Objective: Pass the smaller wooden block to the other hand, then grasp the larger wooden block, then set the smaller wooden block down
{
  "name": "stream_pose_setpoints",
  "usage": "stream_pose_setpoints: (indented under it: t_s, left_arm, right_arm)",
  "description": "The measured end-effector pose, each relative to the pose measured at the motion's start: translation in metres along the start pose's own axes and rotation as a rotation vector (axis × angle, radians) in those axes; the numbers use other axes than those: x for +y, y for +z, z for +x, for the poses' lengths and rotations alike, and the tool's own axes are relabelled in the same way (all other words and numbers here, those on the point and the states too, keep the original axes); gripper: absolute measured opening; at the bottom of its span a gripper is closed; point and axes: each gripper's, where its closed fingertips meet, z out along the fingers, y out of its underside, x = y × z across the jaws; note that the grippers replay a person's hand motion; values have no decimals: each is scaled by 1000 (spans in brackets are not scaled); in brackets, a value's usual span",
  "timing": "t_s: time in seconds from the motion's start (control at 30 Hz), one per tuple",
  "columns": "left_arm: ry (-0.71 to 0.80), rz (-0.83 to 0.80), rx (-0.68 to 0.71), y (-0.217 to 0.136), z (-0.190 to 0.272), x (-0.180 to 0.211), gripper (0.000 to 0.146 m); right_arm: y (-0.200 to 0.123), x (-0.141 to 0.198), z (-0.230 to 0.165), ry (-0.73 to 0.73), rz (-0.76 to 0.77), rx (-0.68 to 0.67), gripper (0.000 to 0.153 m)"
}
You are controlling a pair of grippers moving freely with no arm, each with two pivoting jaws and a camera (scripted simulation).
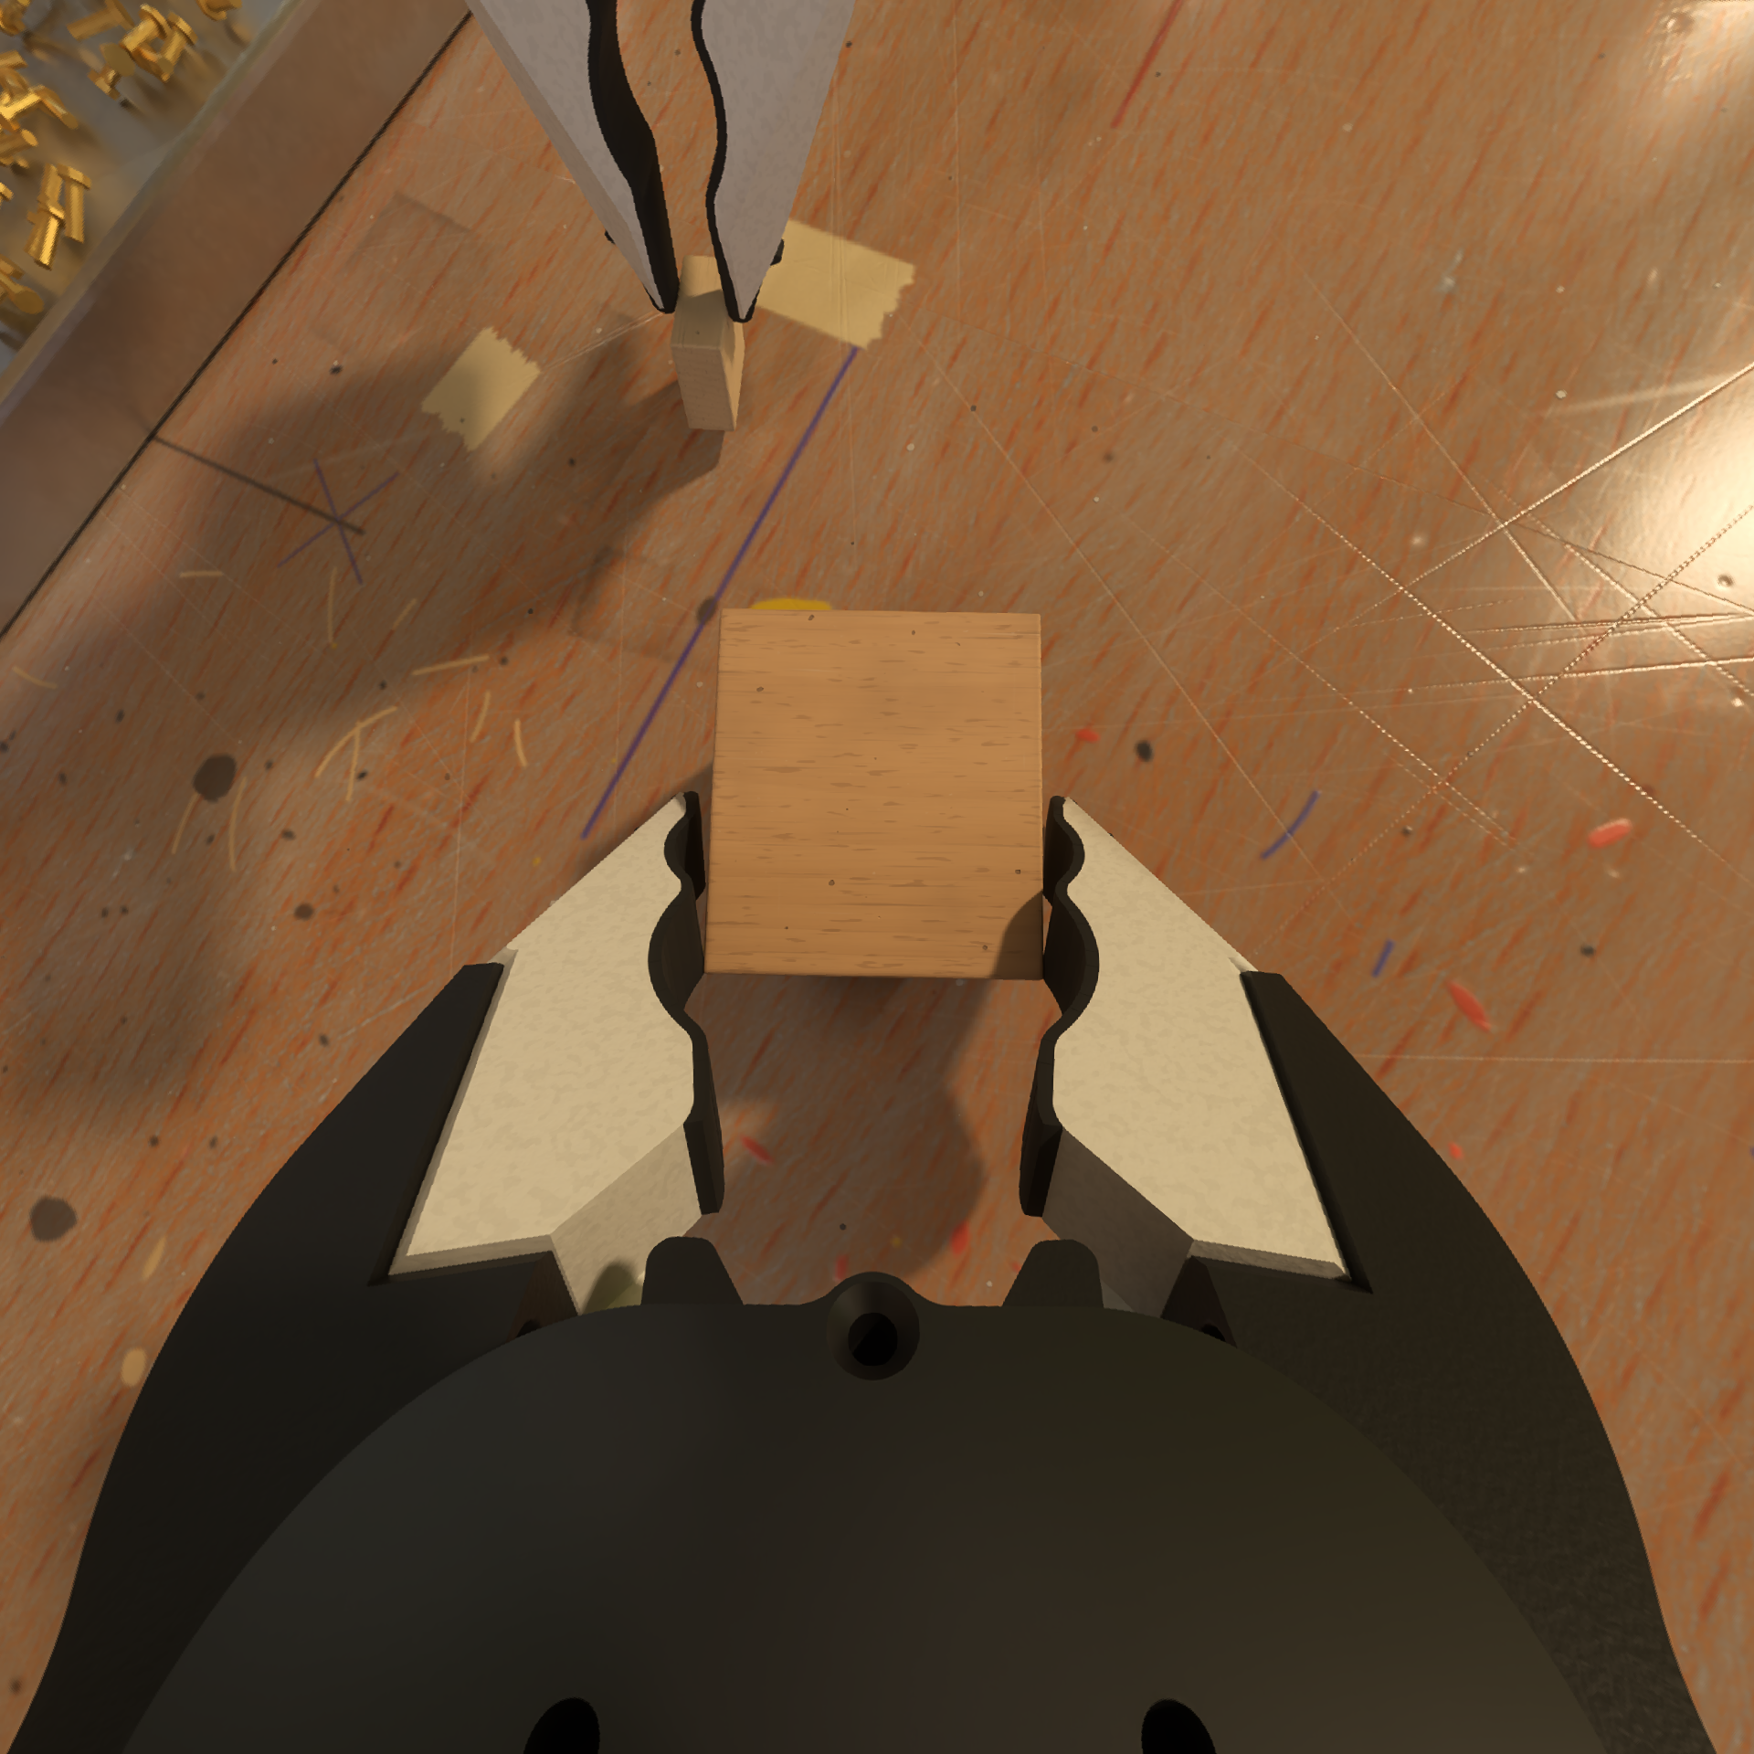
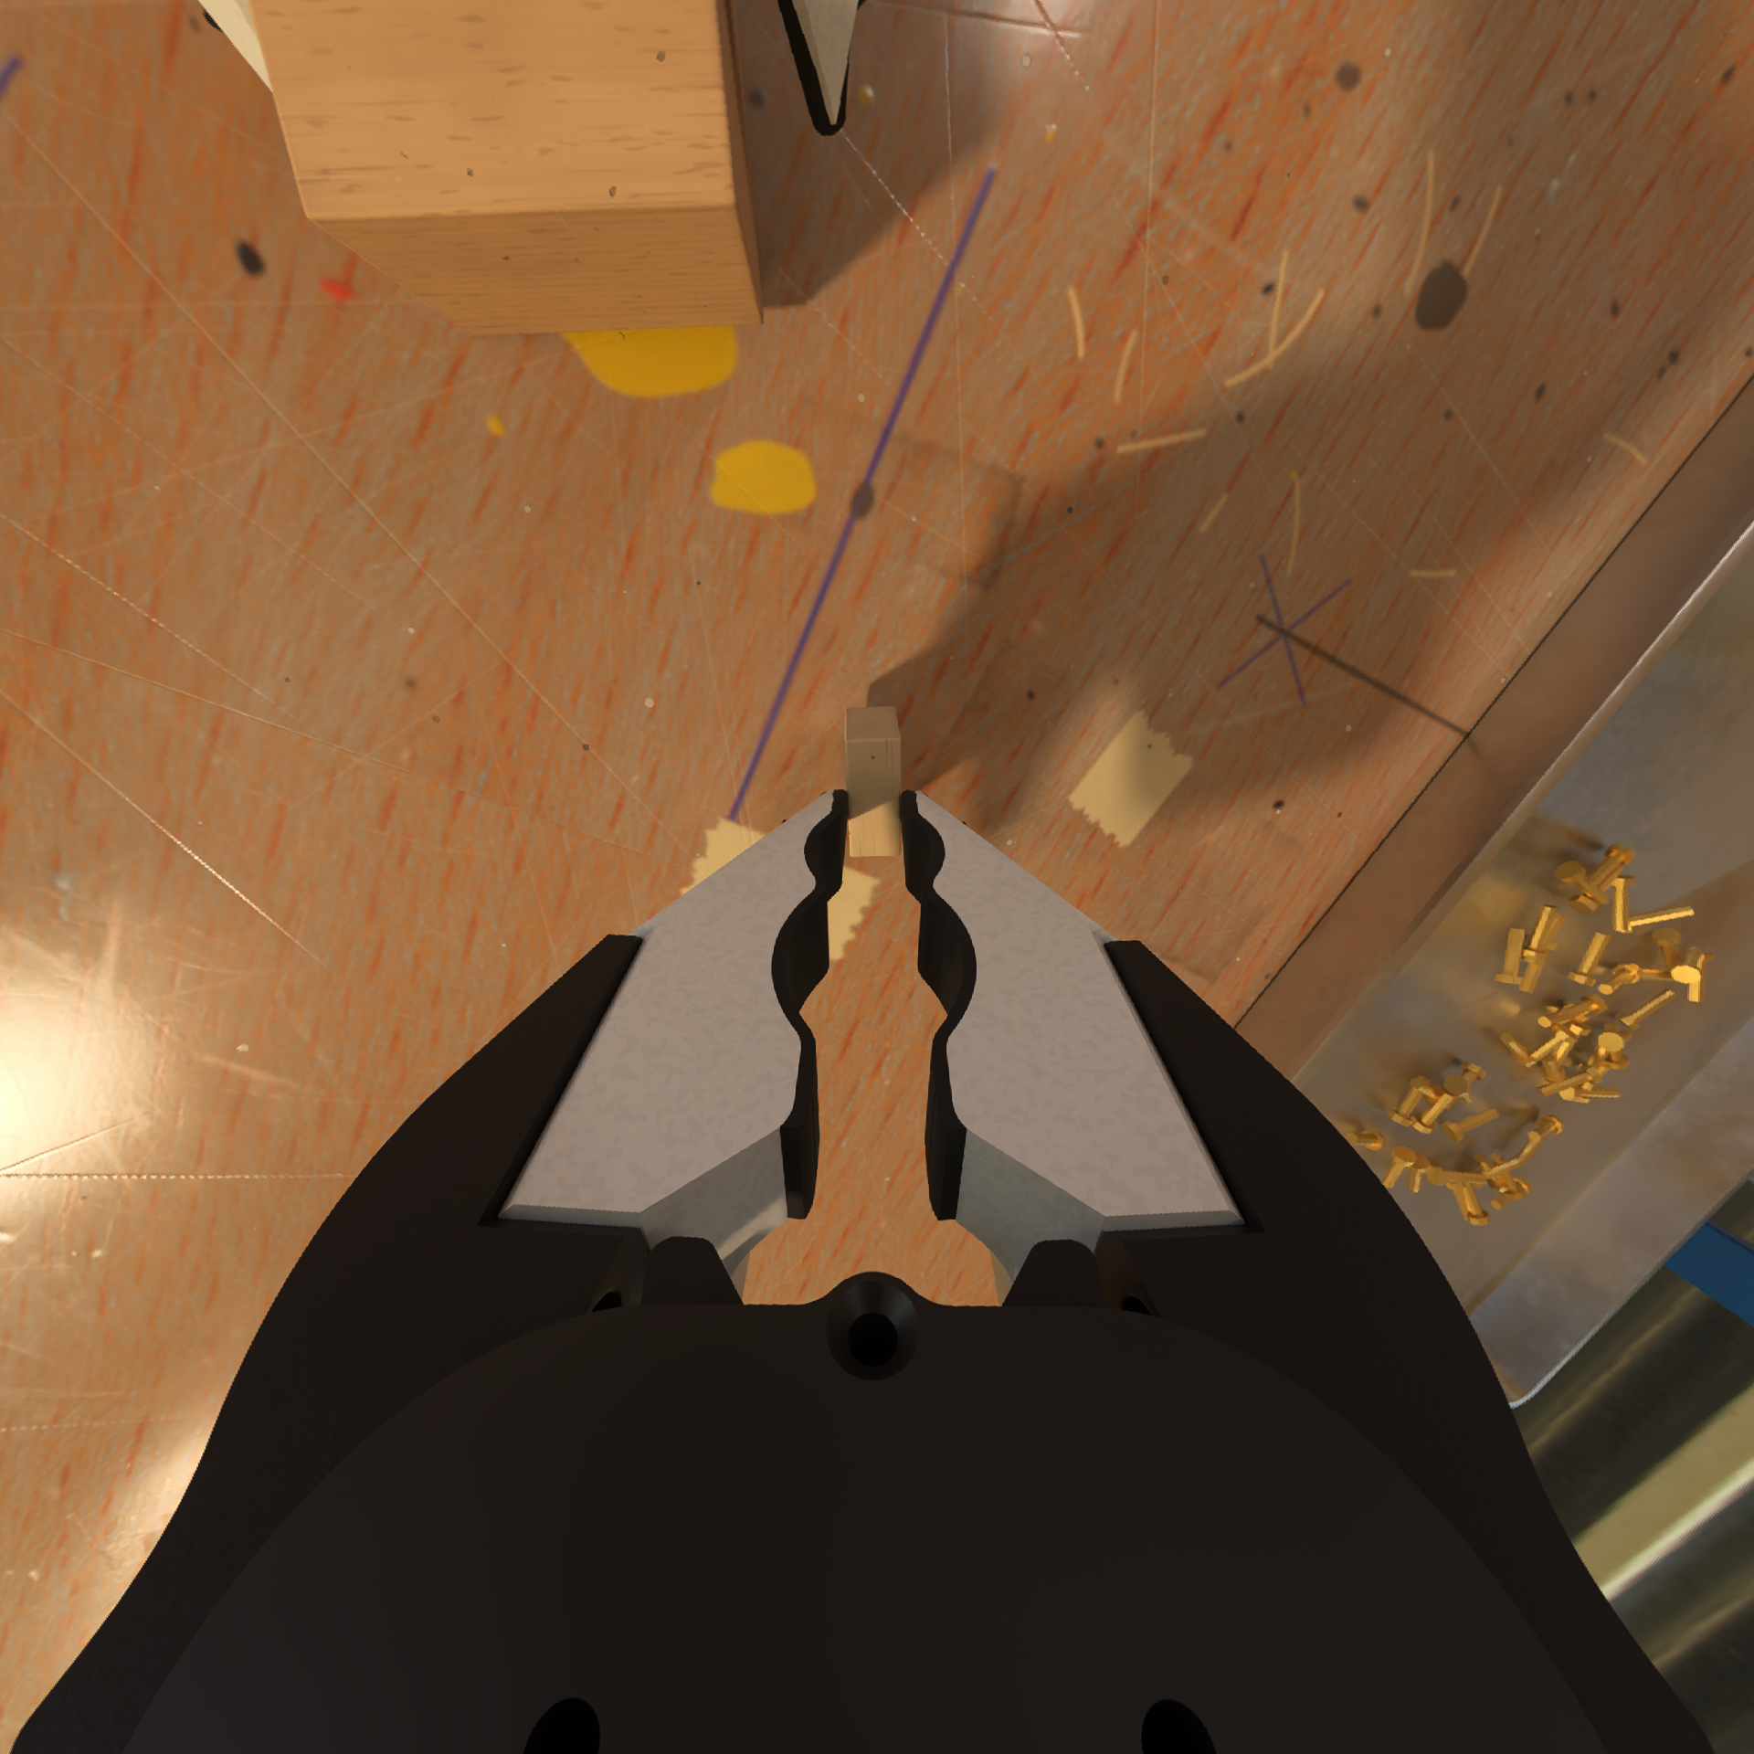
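The larger wooden block [image 1: 873, 788], a light brown cube, sits between the fingers of my left gripper [image 1: 873, 807], which is shut on its two sides. I cannot tell whether it rests on the workbench. It also shows at the top of the right wrist view [image 2: 513, 161], with one left finger [image 2: 824, 66] beside it. My right gripper [image 2: 873, 802] is shut on the smaller wooden block [image 2: 871, 759], a pale thin stick that points down at the bench with its far end close to the surface. The left wrist view shows this gripper [image 1: 702, 302] and block [image 1: 707, 370] farther off.
A metal tray of brass bolts [image 2: 1566, 1044] lies along the bench edge; it also shows in the left wrist view [image 1: 57, 190]. Pieces of tan tape [image 1: 479, 384] and yellow paint spots [image 2: 764, 477] mark the scratched wooden bench [image 1: 1329, 475].
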Motion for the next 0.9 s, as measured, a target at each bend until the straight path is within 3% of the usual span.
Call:
stream_pose_setpoints:
  t_s: [0.9]
  left_arm:
    - [-62, -36, 48, 1, -1, 1, 72]
  right_arm:
    - [5, -5, -2, -71, -47, -103, 11]
